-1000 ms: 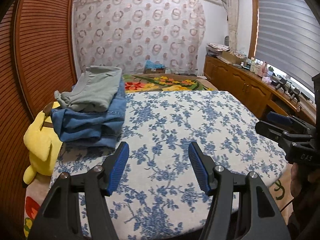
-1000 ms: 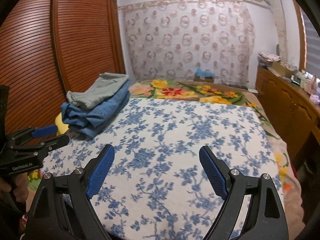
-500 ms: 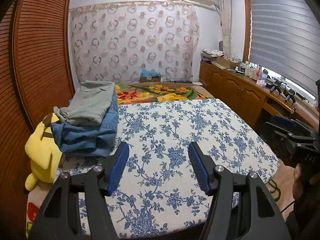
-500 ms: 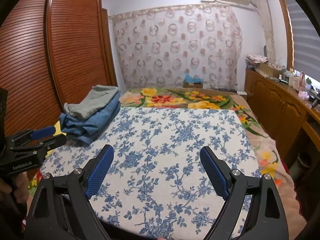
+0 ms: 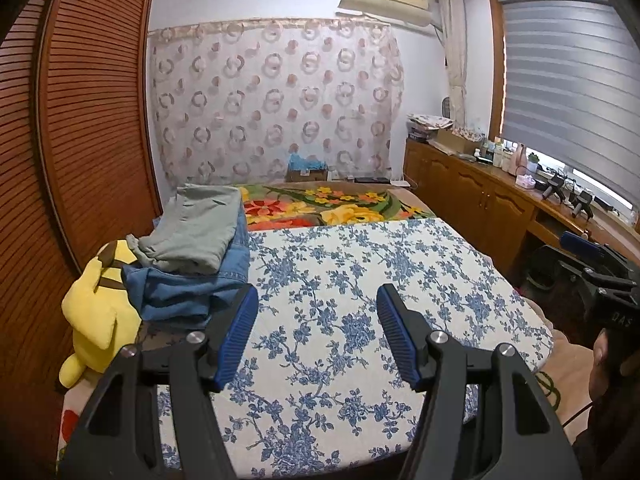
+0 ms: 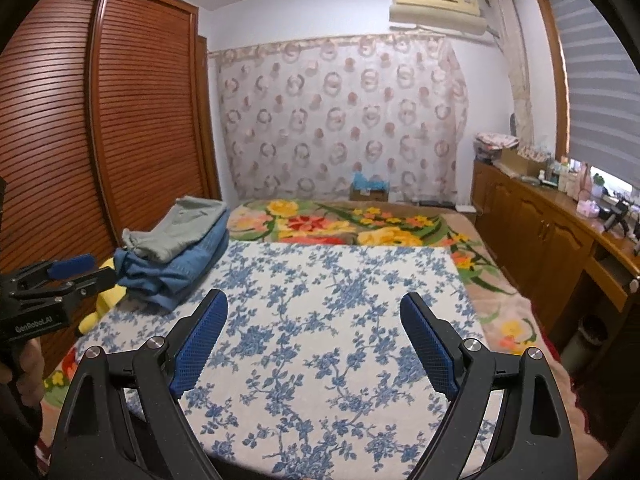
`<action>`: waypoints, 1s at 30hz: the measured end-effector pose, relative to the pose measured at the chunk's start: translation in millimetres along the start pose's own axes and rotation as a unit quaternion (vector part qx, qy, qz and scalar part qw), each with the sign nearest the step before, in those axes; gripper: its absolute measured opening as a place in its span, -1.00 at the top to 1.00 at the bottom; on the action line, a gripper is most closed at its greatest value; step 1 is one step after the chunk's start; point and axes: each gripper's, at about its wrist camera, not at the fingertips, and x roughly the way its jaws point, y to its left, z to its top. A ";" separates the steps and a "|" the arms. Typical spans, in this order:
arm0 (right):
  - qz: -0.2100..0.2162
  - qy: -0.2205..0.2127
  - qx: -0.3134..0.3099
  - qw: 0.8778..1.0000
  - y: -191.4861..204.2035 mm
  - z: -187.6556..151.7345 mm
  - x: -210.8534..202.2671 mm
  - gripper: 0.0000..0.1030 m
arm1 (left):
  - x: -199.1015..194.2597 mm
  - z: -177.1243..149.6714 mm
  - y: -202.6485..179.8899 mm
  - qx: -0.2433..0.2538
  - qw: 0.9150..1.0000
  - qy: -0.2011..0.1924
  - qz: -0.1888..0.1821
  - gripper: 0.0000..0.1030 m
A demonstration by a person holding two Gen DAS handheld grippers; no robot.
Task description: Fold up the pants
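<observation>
Folded grey-green pants (image 5: 196, 232) lie on top of folded blue jeans (image 5: 188, 288) in a stack at the left edge of the blue-flowered board (image 5: 360, 304). The stack also shows in the right wrist view, grey pants (image 6: 180, 228) over jeans (image 6: 176, 272). My left gripper (image 5: 318, 332) is open and empty, held above the board's near edge, right of the stack. My right gripper (image 6: 314, 340) is open and empty above the board (image 6: 340, 320). Each gripper shows at the edge of the other's view: the right one (image 5: 592, 264), the left one (image 6: 64, 276).
A yellow plush toy (image 5: 100, 312) lies left of the stack by the wooden slatted wardrobe (image 5: 72, 140). A flowered blanket (image 5: 328, 204) covers the bed behind the board. A wooden counter (image 5: 500, 200) with small items runs along the right wall under the window.
Both grippers have pulled back and risen, so the board and stack look farther away and more of the room shows. Both stay open and empty.
</observation>
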 end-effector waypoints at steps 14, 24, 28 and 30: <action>-0.015 -0.018 0.006 1.000 -5.7 5.2 -8.8 -0.75 | -6.7 2.5 5.7 -0.004 1.000 -0.009 0.004 -0.20; -0.014 -0.017 0.006 1.000 -6.2 5.0 -8.8 -0.75 | -7.8 2.9 6.2 -0.003 1.000 -0.009 0.005 -0.20; -0.014 -0.017 0.006 1.000 -6.2 5.0 -8.7 -0.75 | -7.2 2.8 6.3 -0.004 1.000 -0.008 0.005 -0.20; -0.014 -0.017 0.006 1.000 -5.8 4.8 -8.7 -0.75 | -7.1 2.6 6.2 -0.004 1.000 -0.009 0.005 -0.20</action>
